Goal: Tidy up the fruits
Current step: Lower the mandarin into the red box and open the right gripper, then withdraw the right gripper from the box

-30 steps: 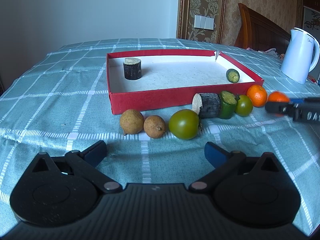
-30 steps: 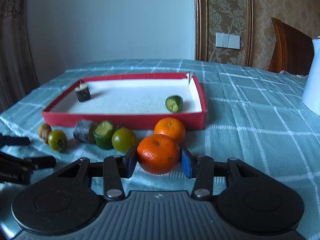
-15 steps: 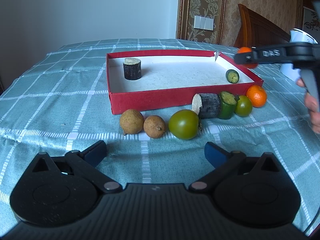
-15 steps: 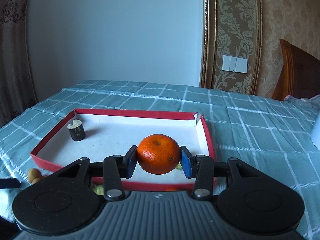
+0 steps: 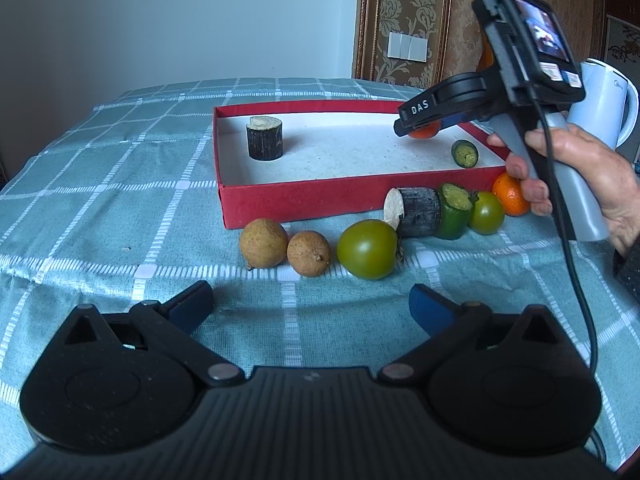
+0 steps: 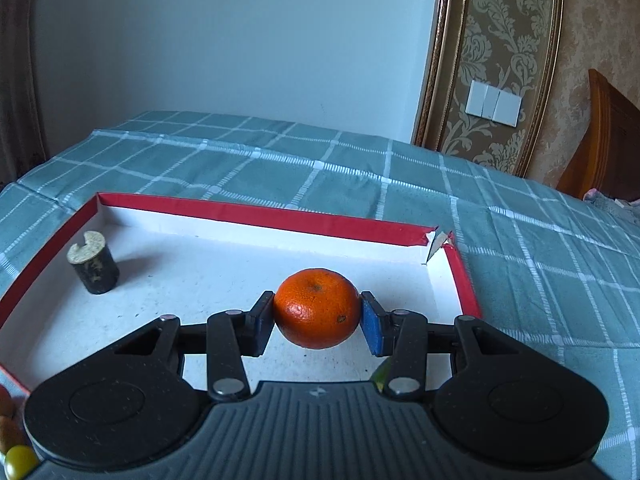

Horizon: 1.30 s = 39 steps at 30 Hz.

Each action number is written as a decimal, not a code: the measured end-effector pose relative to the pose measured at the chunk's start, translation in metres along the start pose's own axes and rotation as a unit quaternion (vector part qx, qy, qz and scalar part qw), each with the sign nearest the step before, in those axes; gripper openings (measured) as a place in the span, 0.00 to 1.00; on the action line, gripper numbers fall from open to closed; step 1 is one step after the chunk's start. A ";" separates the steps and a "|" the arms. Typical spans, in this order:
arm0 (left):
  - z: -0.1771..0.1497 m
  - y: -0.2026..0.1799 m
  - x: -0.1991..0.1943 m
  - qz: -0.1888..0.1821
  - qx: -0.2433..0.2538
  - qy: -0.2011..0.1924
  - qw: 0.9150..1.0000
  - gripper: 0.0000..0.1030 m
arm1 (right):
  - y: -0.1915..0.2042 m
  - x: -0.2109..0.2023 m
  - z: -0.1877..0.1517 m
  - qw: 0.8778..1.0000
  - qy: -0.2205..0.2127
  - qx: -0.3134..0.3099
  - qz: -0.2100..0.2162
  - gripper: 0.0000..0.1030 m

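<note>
Right hand-held gripper clamping orange, stem end up, left hand-held gripper open

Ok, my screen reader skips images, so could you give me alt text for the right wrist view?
The right gripper clamps an orange mandarin between its blue pads above the white floor of a red-walled tray. A dark, pale-topped cylindrical piece stands upright in the tray's left part, on a teal checked tablecloth.

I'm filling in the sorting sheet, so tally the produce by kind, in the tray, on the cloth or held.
Oranges: 2, one in the right tongs, one on the cloth
Green tomatoes: 2
Brown round fruits: 2
Dark cut stalk pieces: 2
Green cut pieces: 2
Total: 10
</note>
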<state>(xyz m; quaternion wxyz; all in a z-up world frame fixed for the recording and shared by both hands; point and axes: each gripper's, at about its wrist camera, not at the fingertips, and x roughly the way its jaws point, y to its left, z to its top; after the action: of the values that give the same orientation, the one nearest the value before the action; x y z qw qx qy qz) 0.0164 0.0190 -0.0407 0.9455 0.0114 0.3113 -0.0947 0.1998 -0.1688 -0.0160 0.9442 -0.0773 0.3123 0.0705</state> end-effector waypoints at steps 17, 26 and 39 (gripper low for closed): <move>0.000 0.001 0.000 0.001 0.001 0.000 1.000 1.00 | -0.003 0.019 -0.002 0.999 0.034 0.019 0.001 0.44; 0.000 0.001 0.000 0.001 0.001 0.000 1.000 1.00 | -0.004 0.008 -0.006 0.999 0.030 0.020 0.016 0.53; -0.001 0.000 0.001 0.002 0.003 0.001 1.000 1.00 | -0.004 -0.019 -0.019 1.000 0.001 0.021 0.021 0.63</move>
<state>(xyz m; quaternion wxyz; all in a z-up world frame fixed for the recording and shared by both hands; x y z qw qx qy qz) 0.0166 0.0194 -0.0415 0.9454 0.0153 0.3120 -0.0934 0.1744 -0.1776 -0.0190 0.9437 -0.0513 0.3160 0.0837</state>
